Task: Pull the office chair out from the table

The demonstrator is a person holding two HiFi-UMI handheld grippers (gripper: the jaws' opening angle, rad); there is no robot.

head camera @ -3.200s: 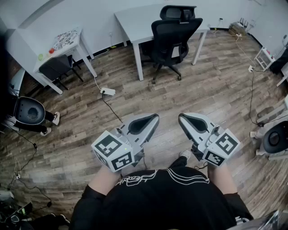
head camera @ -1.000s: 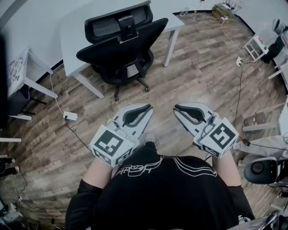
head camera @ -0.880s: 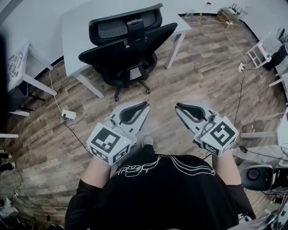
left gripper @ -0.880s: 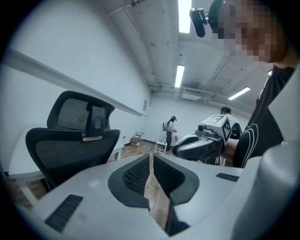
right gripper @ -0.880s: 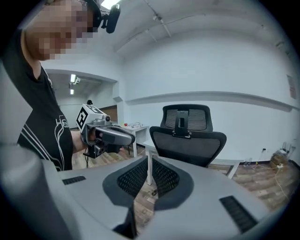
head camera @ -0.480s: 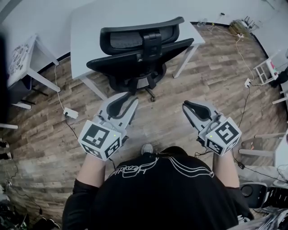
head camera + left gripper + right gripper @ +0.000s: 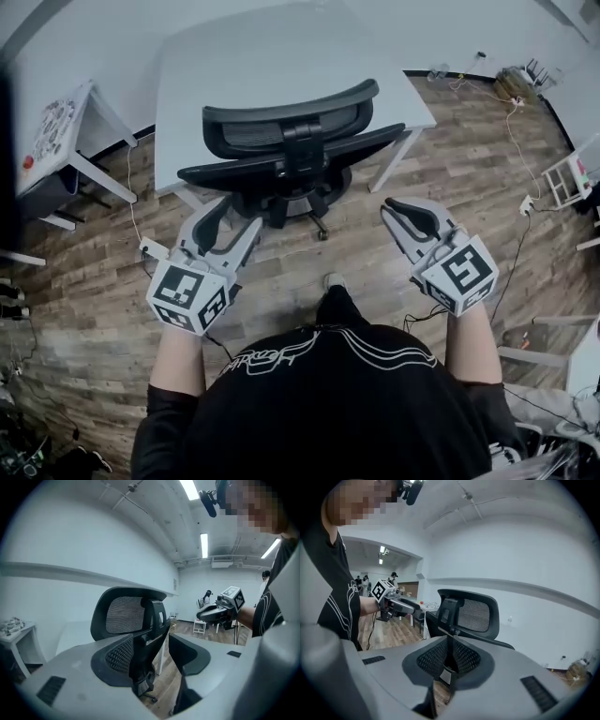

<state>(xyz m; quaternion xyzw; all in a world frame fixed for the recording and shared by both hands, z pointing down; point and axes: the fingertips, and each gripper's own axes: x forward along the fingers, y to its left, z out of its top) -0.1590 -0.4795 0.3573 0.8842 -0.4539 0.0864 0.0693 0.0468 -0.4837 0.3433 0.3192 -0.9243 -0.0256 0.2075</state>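
Observation:
The black office chair [image 7: 291, 155] with a mesh headrest is tucked under the white table [image 7: 272, 66], its back toward me. My left gripper [image 7: 232, 216] hovers just short of the left end of the chair back. Its jaws have just been opening and stand apart with nothing between them. In the left gripper view the chair [image 7: 126, 613] shows beyond the gap of the left gripper [image 7: 152, 641]. My right gripper [image 7: 396, 208] is shut and empty, to the right of the chair and apart from it. In the right gripper view the chair [image 7: 471, 613] rises behind the right gripper [image 7: 449, 641].
A small white side table [image 7: 70, 122] stands at the left with a dark seat under it. A power strip [image 7: 150, 249] and its cable lie on the wood floor by my left gripper. A white rack [image 7: 572, 178] and more cables are at the right.
The chair and table have come much closer as the person walked up. Both grippers moved forward toward the chair back, and the left gripper's jaws spread from shut to open.

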